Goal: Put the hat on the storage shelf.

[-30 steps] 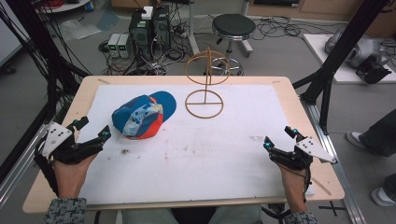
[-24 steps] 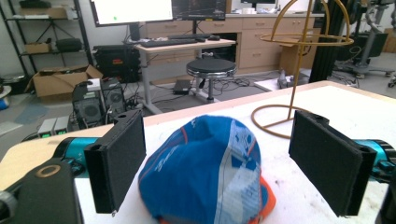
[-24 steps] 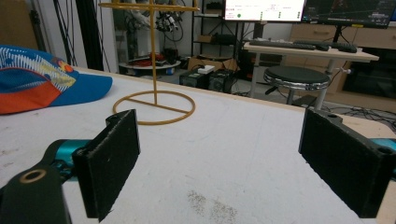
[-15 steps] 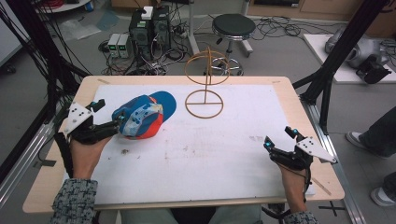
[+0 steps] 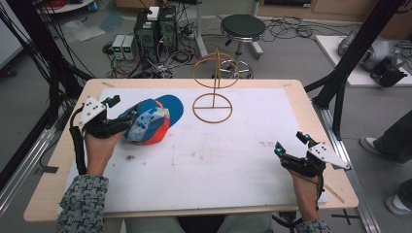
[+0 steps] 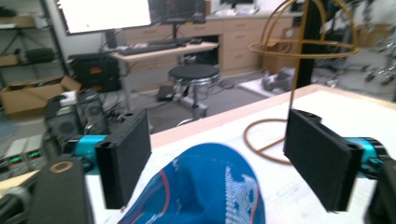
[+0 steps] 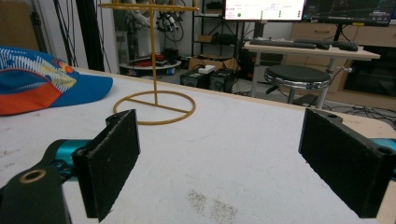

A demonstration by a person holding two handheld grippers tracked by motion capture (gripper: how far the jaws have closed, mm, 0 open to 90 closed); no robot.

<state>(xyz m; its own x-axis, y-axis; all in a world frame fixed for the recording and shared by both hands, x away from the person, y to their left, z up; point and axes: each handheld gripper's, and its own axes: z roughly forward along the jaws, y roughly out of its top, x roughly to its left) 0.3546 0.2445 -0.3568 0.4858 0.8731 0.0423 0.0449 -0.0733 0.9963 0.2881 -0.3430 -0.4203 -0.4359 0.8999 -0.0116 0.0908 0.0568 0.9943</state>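
The left gripper (image 5: 127, 123) has just reached the blue-and-orange fabric cap (image 5: 151, 120), jaws spread but closing around it, ready to grasp; the right gripper (image 5: 282, 151) rests spread.

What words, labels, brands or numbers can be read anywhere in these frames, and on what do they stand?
None can be read.
Cap: its white pattern shows no legible letters in the high view.
Monitor in the right gripper view: text on screen, too small and blurred to read.
Wire stand, both grippers and table: no print visible.
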